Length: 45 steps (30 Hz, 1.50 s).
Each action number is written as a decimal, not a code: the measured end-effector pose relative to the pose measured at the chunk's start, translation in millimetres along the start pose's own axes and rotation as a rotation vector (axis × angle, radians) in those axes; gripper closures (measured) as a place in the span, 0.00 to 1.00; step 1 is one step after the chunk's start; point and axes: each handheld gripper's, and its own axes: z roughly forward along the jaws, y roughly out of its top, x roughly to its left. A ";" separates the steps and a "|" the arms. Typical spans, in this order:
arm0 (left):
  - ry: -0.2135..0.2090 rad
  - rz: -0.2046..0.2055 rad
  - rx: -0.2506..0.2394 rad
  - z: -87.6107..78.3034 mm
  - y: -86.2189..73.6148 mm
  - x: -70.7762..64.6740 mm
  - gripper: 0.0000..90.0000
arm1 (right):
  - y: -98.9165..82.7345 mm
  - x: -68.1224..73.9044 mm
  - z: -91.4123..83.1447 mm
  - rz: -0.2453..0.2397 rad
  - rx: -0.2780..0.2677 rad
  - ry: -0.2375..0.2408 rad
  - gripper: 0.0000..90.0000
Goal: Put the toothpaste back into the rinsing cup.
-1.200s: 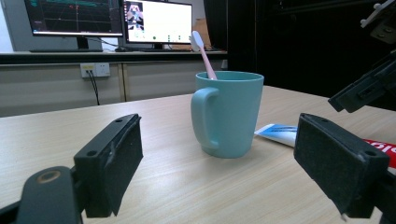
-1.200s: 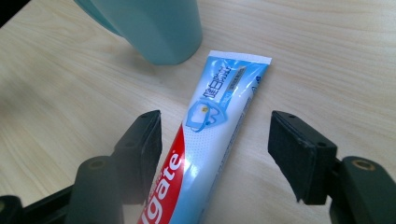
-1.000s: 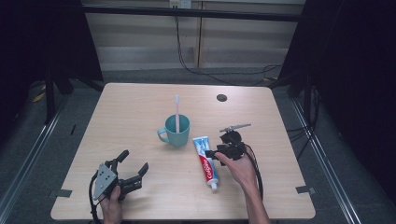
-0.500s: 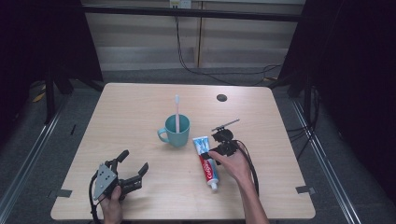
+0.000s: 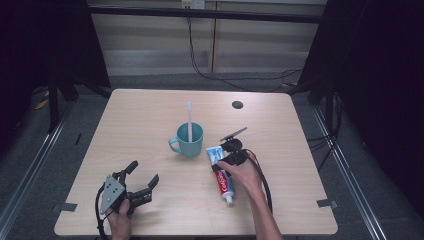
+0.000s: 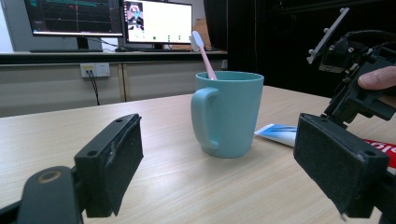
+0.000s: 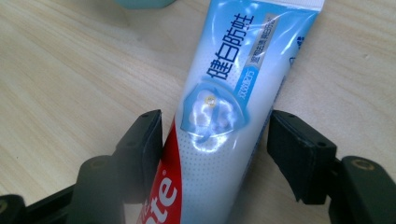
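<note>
A teal mug (image 5: 189, 142) stands mid-table with a pink-and-white toothbrush (image 5: 189, 117) upright in it. Right of it a blue, white and red toothpaste tube (image 5: 224, 182) lies flat, cap toward the near edge. My right gripper (image 5: 221, 167) points down over the tube's upper half. In the right gripper view its jaws (image 7: 215, 135) straddle the tube (image 7: 224, 107), with a sliver of shadow at the left pad (image 7: 147, 149); it is open. My left gripper (image 5: 143, 172) rests open at the front left, facing the mug (image 6: 229, 112), with nothing between its jaws (image 6: 219, 135).
A dark round hole (image 5: 237, 105) sits in the table's far right part. The wooden table (image 5: 150, 115) has bare room at left and back. Cables (image 5: 260, 175) trail from the right gripper along the forearm. Monitors (image 6: 154, 21) stand beyond the table.
My right gripper has come left and down, from beside the tube's top end to over it, with the jaws on either side of it. The left gripper has stayed put.
</note>
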 end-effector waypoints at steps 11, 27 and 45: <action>-0.006 -0.001 -0.002 0.0 -0.1 0.0 0.17 | 1.1 1.9 -0.2 -0.023 0.012 -0.038 0.52; -0.013 0.006 -0.001 0.0 0.0 0.6 0.18 | 3.5 -7.9 -3.0 0.027 0.032 -0.023 0.73; -0.014 0.003 -0.003 0.1 0.0 0.6 0.18 | -0.2 -15.4 -8.8 0.072 -0.001 0.028 0.80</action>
